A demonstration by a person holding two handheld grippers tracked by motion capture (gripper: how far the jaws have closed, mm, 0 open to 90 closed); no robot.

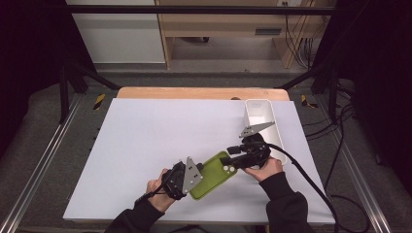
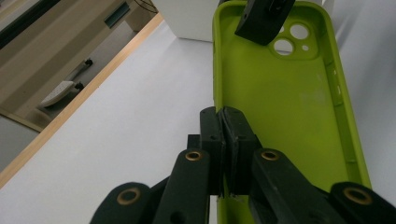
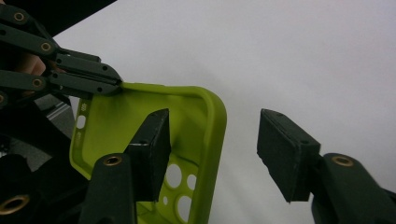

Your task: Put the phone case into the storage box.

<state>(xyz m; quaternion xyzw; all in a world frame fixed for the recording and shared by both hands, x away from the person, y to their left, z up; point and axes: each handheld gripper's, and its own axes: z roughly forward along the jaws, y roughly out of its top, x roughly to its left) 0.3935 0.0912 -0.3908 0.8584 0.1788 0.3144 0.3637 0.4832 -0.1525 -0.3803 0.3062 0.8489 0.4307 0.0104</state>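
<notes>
The green phone case (image 1: 212,174) lay at the table's (image 1: 145,145) five o'clock. The left gripper (image 2: 223,122) pinched its side wall; the right gripper (image 3: 212,149) straddled its camera-end wall, jaws apart, not gripping.

the phone case (image 1: 212,176) lies on the table (image 1: 145,141) near its front edge, toward five o'clock from the middle. the left gripper (image 1: 187,177) sits at its nine o'clock end, the right gripper (image 1: 233,162) at its two o'clock corner. the tray (image 1: 260,116) stands behind, at one o'clock.
</notes>
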